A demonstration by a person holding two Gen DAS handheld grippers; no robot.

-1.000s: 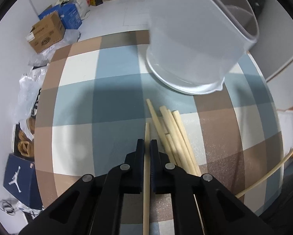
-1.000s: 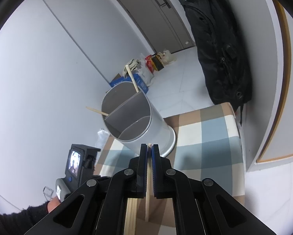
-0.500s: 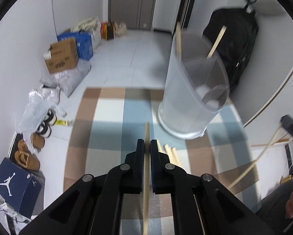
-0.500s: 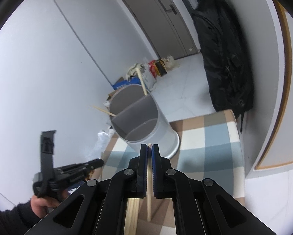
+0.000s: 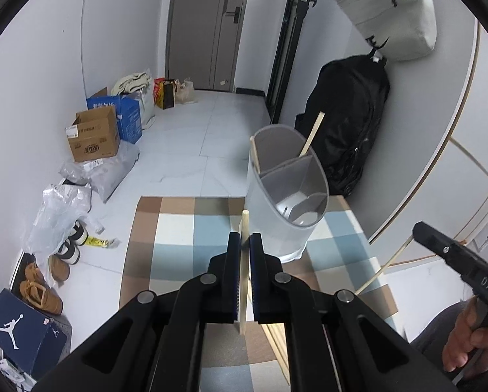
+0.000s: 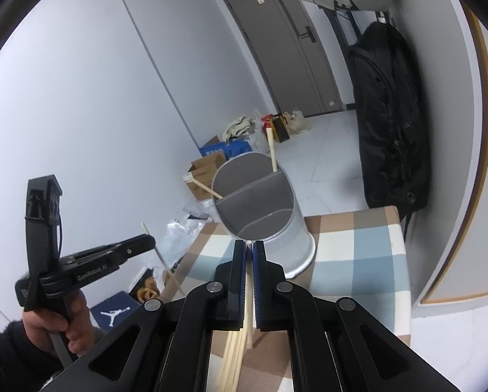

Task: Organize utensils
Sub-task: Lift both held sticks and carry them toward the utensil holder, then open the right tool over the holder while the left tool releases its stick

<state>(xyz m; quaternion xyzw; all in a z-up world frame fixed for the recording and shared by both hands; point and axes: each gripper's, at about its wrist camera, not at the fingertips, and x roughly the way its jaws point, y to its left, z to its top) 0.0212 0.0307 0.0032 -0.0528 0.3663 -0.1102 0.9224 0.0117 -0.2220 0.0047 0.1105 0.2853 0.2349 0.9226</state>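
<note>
Flanking the divided holder (image 5: 286,192): black backpack (image 5: 345,130), cardboard box (image 5: 93,137).

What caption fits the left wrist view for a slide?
Left gripper clamps one wooden chopstick above the checked tablecloth, facing a divided grey utensil holder already holding two sticks.

The left matte-black plastic hand-held gripper (image 5: 245,245) has two angular arms fixed with round silver screws and flat fingers (image 5: 233,261) lined with blue pads. The right hand-held gripper (image 6: 249,254) is built alike. From the right wrist view, at nine o'clock, the left unit's side reads "GenRobot.AI", with a thin black cable by its upright mount; the hand (image 6: 56,323) wears a dark sleeve.
</note>
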